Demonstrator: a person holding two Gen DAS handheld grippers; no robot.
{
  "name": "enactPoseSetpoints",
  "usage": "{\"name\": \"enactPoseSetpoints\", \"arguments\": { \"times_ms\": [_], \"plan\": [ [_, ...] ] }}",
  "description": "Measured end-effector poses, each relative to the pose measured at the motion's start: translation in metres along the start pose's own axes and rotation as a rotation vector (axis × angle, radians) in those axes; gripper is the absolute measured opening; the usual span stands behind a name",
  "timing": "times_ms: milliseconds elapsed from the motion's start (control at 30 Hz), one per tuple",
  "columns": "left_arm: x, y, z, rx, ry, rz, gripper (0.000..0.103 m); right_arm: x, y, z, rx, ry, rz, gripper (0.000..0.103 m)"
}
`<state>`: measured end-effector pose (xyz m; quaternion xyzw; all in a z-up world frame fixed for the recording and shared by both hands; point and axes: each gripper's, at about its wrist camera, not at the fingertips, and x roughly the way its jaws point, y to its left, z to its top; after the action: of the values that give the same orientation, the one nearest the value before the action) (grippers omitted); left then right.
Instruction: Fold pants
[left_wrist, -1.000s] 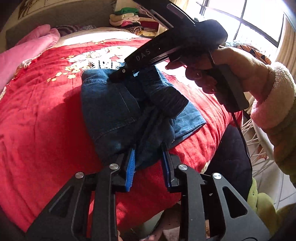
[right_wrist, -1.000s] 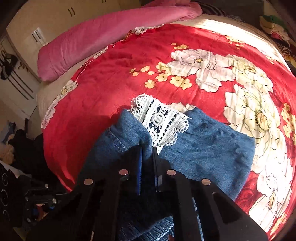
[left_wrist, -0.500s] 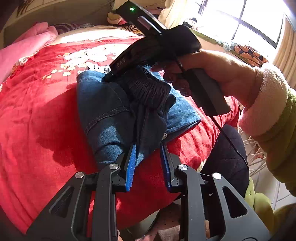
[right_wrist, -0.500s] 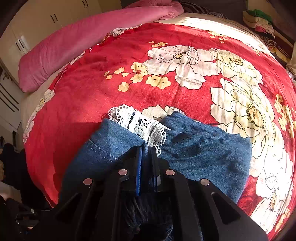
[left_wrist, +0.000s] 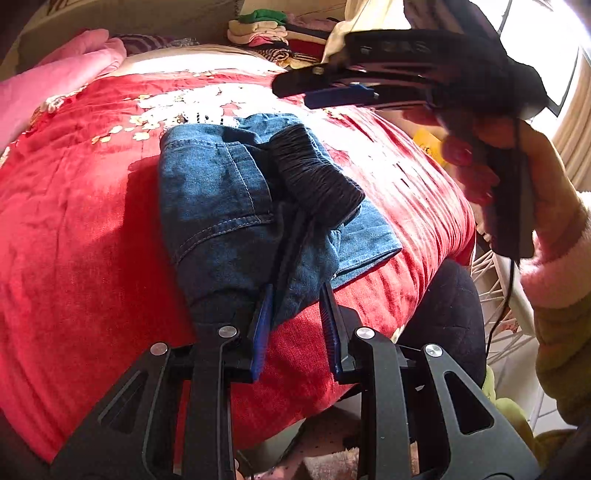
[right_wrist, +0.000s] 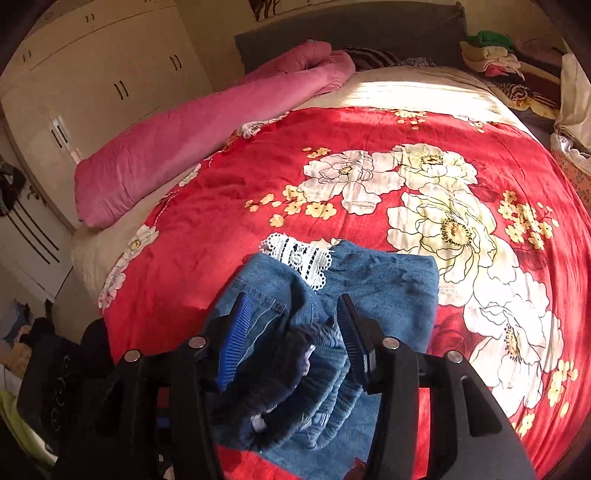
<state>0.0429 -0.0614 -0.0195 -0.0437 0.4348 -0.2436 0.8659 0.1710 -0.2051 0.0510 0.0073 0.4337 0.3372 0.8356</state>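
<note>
Blue denim pants (left_wrist: 225, 206) lie bunched on a red flowered bedspread (left_wrist: 74, 229), with a dark ribbed waistband (left_wrist: 317, 177) on top and white lace trim (right_wrist: 299, 258) at the far end. My left gripper (left_wrist: 295, 325) is open, its blue pads at the near edge of the pants with a fold of denim between them. My right gripper (right_wrist: 291, 328) is open above the waistband (right_wrist: 317, 373); in the left wrist view it (left_wrist: 332, 88) hangs raised above the pants, clear of them.
A pink rolled quilt (right_wrist: 199, 140) lies along the bed's far left. Stacked folded clothes (left_wrist: 266, 29) sit at the headboard corner. Wardrobe doors (right_wrist: 92, 85) stand beyond the bed. A dark cushion (left_wrist: 443, 317) and white wire rack (left_wrist: 491, 280) are by the bed's near right edge.
My right gripper has opened, let go of the pants and lifted away from them. My left gripper has spread its jaws wider. The waistband now lies on the denim.
</note>
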Motion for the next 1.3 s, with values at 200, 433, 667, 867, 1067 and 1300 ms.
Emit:
{"name": "enactPoseSetpoints", "arguments": {
  "times_ms": [200, 433, 667, 867, 1067, 1300],
  "plan": [
    [-0.001, -0.001, 0.000, -0.003, -0.002, 0.003, 0.018, 0.003, -0.003, -0.024, -0.002, 0.052, -0.018, 0.047],
    [-0.001, -0.001, 0.001, -0.005, -0.002, -0.002, 0.018, 0.033, -0.027, -0.051, 0.060, 0.137, -0.074, 0.058],
    [-0.001, 0.000, 0.000, -0.006, -0.002, 0.001, 0.018, 0.034, -0.031, -0.056, 0.091, 0.121, -0.090, 0.063],
    [-0.007, 0.001, 0.000, -0.018, -0.026, 0.002, 0.018, 0.011, -0.019, -0.053, 0.072, 0.045, -0.124, 0.070],
    [-0.017, 0.001, 0.003, -0.027, -0.054, 0.003, 0.018, -0.009, -0.013, -0.054, 0.078, -0.017, -0.143, 0.072],
    [-0.026, 0.000, 0.007, -0.036, -0.078, 0.017, 0.018, -0.028, -0.006, -0.050, 0.070, -0.071, -0.151, 0.076]
  ]
}}
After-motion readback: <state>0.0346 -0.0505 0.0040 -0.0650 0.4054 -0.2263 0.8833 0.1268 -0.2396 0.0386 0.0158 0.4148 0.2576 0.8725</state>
